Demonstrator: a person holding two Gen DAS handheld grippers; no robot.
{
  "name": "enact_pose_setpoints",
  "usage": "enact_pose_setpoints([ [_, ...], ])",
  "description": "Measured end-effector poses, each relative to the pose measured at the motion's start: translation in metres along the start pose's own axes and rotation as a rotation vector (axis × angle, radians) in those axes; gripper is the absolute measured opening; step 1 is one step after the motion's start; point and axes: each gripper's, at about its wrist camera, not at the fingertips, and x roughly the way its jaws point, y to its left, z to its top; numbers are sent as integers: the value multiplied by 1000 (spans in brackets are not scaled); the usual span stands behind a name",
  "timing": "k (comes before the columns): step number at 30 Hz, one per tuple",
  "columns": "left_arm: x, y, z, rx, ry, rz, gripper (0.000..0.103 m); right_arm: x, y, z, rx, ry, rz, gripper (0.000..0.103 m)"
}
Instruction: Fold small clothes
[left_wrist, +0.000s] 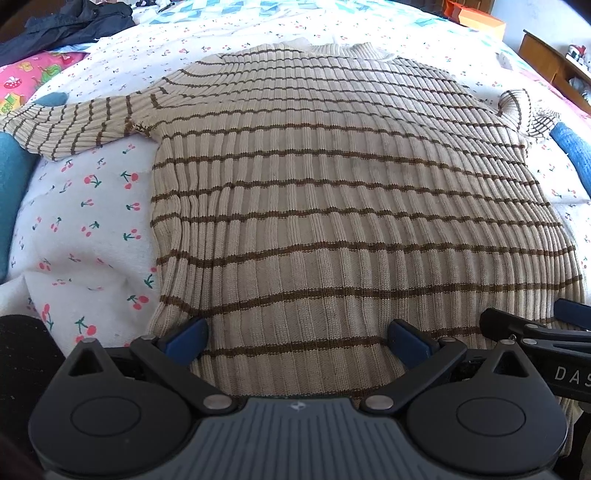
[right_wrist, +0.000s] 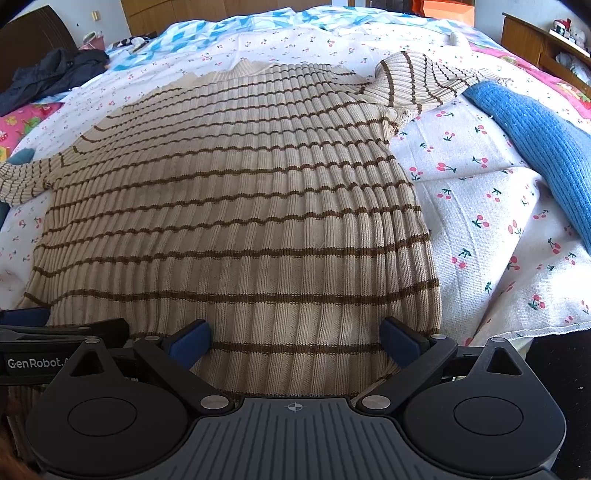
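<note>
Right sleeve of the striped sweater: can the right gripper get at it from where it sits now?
Probably yes. The right gripper is open at the hem, and the right sleeve lies uncovered on the cherry-print sheet. The blue knit lies beside its cuff, not over it.

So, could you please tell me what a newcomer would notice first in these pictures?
A beige sweater with brown stripes lies spread flat, filling the middle of the cherry-print sheet. Both the left gripper and right gripper sit open at its hem. A blue knit garment lies to the right.
</note>
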Motion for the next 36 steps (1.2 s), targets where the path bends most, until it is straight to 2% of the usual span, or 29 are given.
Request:
enact_pose_setpoints([
  [13,-13,1,0,-8,-55,23,103,-13,2,-1,-9,-59,9,97],
  [36,-19,-3,-2,-1,-72,58,103,-16,1,-1,-8,-62,27,94],
])
